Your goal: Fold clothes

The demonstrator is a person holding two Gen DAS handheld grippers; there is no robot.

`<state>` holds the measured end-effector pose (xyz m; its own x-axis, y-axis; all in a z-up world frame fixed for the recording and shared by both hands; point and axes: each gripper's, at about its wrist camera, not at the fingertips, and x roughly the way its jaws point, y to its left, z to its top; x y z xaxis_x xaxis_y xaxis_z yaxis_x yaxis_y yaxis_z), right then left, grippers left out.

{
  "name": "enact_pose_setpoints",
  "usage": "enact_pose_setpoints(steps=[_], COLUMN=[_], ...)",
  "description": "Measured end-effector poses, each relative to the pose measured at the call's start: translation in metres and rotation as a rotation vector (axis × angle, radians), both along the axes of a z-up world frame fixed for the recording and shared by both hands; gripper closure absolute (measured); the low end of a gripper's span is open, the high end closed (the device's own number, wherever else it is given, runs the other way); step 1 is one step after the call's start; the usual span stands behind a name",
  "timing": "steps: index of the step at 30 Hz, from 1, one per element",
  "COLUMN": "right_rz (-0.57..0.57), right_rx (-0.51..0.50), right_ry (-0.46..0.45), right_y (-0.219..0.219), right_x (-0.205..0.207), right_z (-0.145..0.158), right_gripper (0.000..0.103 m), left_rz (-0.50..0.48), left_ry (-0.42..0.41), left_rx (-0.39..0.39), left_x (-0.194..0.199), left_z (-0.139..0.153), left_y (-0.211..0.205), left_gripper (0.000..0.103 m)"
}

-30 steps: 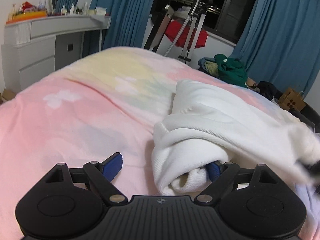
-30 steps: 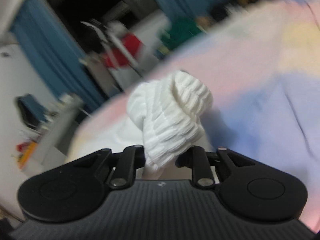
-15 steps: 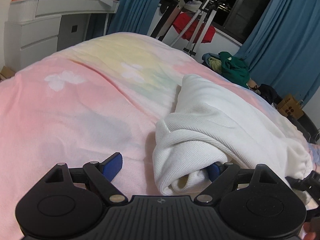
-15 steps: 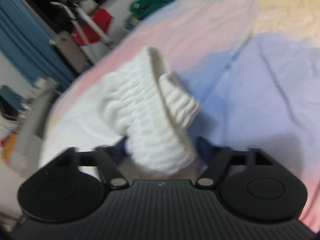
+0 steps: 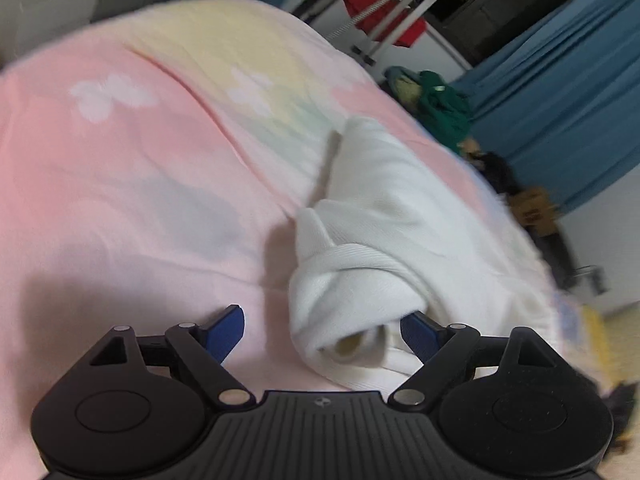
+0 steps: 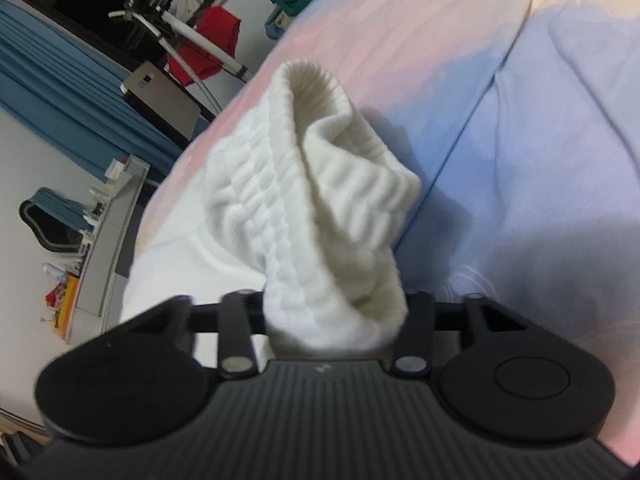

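Note:
A white knit garment (image 5: 384, 232) lies bunched on the pastel bedspread (image 5: 120, 184). My left gripper (image 5: 320, 330) is open, its blue fingertips (image 5: 224, 330) spread on either side of a rolled end of the garment that lies between them, not pinched. My right gripper (image 6: 334, 320) is shut on a ribbed white cuff of the same garment (image 6: 316, 200), which stands up bunched above the jaws and hides the fingertips.
The bedspread (image 6: 540, 140) is pink, yellow and blue. A green clothes pile (image 5: 440, 108) lies at the far bed edge. A drying rack with red cloth (image 5: 384, 12), blue curtains (image 5: 560, 100) and a white dresser (image 6: 104, 220) stand around the bed.
My left gripper has tilted and shifted, staying open around the rolled end. My right gripper opened briefly, then shut again on the ribbed cuff.

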<state>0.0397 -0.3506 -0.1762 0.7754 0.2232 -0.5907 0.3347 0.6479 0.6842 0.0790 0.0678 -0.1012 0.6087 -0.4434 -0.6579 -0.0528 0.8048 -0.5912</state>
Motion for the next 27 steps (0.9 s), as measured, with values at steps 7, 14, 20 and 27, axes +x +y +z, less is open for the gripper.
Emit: enact_pose_setpoints(steps=[7, 14, 20, 27], right_rz=[-0.011, -0.017, -0.022, -0.024], right_rx=[-0.038, -0.041, -0.034, -0.079], right_ry=[-0.026, -0.029, -0.022, -0.022], right_y=[0.004, 0.005, 0.005, 0.011], right_x=[0.001, 0.005, 0.007, 0.006], right_z=[0.012, 0.011, 0.005, 0.007], right_gripper=[0.066, 0.066, 0.066, 0.066], left_rz=[-0.042, -0.09, -0.138, -0.144], left_ry=[-0.098, -0.037, -0.003, -0.042], left_rx=[-0.16, -0.089, -0.13, -0.102], left_x=[0.001, 0.058, 0.073, 0.069], left_z=[0.018, -0.014, -0.037, -0.035], left_y=[0.014, -0.014, -0.021, -0.024], left_gripper=[0.0, 0.0, 0.01, 0.031])
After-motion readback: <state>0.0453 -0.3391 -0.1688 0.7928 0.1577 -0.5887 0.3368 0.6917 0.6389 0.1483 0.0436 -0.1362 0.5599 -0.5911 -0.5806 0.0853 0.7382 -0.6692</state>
